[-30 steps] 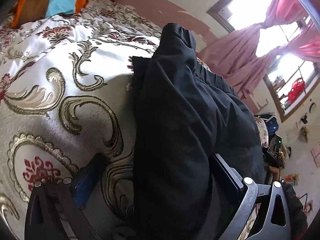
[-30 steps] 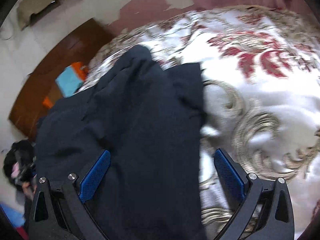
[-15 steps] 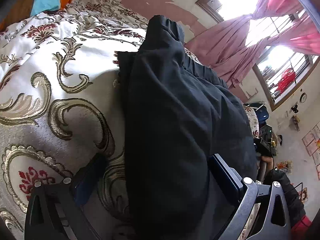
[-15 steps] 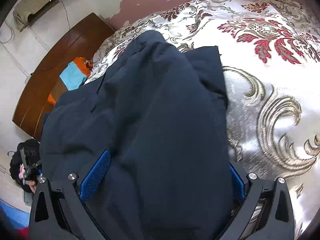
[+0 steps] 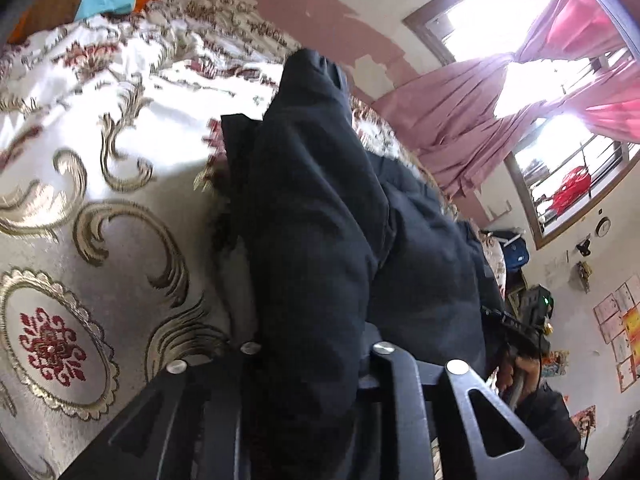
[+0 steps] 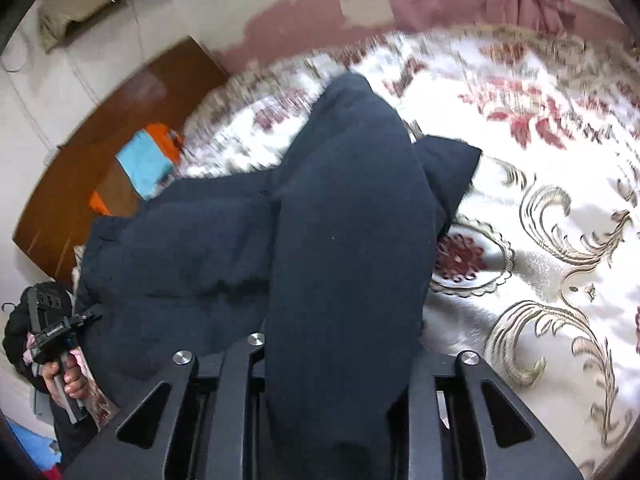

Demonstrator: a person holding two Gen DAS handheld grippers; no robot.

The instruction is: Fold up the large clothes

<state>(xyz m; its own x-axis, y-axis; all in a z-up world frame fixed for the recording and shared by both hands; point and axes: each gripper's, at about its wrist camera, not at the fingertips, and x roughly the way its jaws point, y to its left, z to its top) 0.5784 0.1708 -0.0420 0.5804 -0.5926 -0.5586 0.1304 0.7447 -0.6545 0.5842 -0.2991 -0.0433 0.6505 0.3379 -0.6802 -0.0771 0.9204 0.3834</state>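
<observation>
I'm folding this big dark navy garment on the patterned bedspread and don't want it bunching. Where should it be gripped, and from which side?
Take the dark navy garment at its near edge, one bunched corner per hand-held gripper, coming from the bed's near side. That edge lies closest, and the cloth runs away across the floral bedspread, so lifting there should carry the whole width over.

Between our closing jaws bunches a dark navy garment (image 6: 344,240), matt woven cloth. Beyond it, the bedspread (image 6: 560,208) shows glossy satin with raised gold embroidery. Left of the jaws, the headboard (image 6: 120,120) is polished wood.
</observation>
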